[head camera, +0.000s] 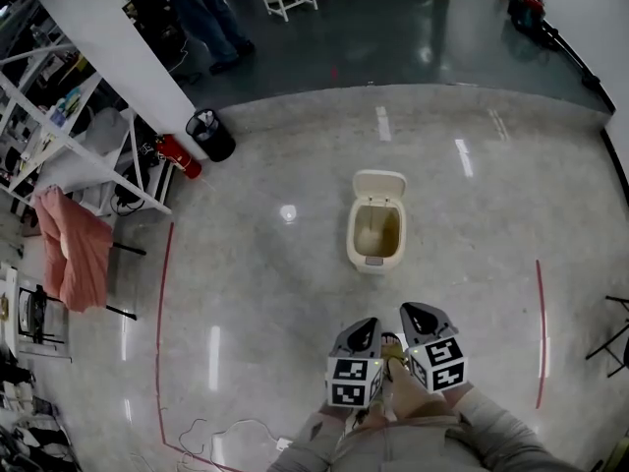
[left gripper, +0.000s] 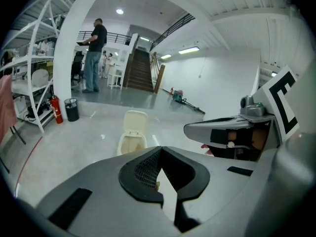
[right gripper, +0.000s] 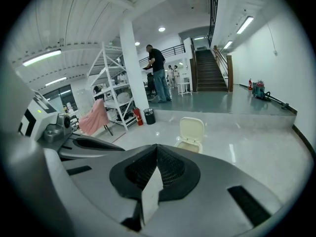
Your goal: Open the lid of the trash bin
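A cream trash bin (head camera: 375, 229) stands on the glossy floor ahead of me, its lid (head camera: 379, 183) tipped up and back so the inside shows. The bin (left gripper: 132, 138) appears left of centre in the left gripper view, and the bin (right gripper: 190, 138) sits just beyond the jaws in the right gripper view. My left gripper (head camera: 364, 326) and right gripper (head camera: 417, 313) hang side by side close to my body, well short of the bin. Both are shut, tips together, holding nothing. The left gripper (left gripper: 159, 149) and right gripper (right gripper: 157, 146) point toward the bin.
A black waste basket (head camera: 211, 134) and a red fire extinguisher (head camera: 180, 155) stand by a white pillar at the left. A white rack with a pink cloth (head camera: 74, 247) lines the left side. A person (head camera: 206, 13) stands far back. Red tape lines (head camera: 162, 332) mark the floor.
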A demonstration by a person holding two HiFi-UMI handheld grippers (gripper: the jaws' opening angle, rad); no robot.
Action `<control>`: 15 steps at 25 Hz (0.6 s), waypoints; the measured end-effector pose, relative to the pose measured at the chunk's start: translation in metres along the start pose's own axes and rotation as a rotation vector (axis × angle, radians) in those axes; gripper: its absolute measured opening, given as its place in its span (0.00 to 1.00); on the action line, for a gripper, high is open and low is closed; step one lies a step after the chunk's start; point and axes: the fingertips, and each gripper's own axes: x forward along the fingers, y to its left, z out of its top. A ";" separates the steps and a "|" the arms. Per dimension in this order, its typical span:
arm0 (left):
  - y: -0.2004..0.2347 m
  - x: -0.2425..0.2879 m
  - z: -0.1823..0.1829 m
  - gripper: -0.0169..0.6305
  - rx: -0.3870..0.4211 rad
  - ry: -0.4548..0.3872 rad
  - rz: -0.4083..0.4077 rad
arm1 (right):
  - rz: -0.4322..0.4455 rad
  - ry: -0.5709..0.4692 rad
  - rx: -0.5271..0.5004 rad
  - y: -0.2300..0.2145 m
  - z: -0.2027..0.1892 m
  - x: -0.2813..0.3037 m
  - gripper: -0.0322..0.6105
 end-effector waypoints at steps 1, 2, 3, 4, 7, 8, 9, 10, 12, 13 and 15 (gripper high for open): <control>-0.004 -0.006 0.002 0.03 0.007 -0.006 -0.005 | 0.001 -0.007 -0.002 0.004 0.002 -0.008 0.05; -0.007 -0.011 0.005 0.03 0.016 -0.012 -0.010 | 0.001 -0.015 -0.006 0.006 0.004 -0.015 0.05; -0.010 -0.016 0.007 0.03 0.026 -0.018 -0.013 | 0.000 -0.024 -0.011 0.008 0.006 -0.021 0.05; -0.012 -0.020 0.010 0.03 0.035 -0.026 -0.017 | -0.002 -0.033 -0.017 0.010 0.007 -0.027 0.05; -0.018 -0.030 0.020 0.03 0.054 -0.056 -0.021 | 0.004 -0.050 -0.024 0.013 0.014 -0.040 0.05; -0.021 -0.033 0.023 0.03 0.059 -0.064 -0.021 | 0.009 -0.053 -0.020 0.013 0.015 -0.044 0.05; -0.023 -0.036 0.025 0.03 0.064 -0.071 -0.021 | 0.012 -0.057 -0.014 0.013 0.017 -0.048 0.05; -0.025 -0.039 0.027 0.03 0.070 -0.079 -0.021 | 0.014 -0.064 -0.010 0.014 0.019 -0.052 0.05; -0.028 -0.045 0.030 0.03 0.078 -0.090 -0.023 | 0.017 -0.079 -0.012 0.017 0.023 -0.058 0.05; -0.029 -0.047 0.031 0.03 0.080 -0.095 -0.024 | 0.020 -0.084 -0.014 0.018 0.025 -0.060 0.05; -0.029 -0.050 0.031 0.03 0.080 -0.102 -0.026 | 0.025 -0.091 -0.018 0.021 0.027 -0.062 0.05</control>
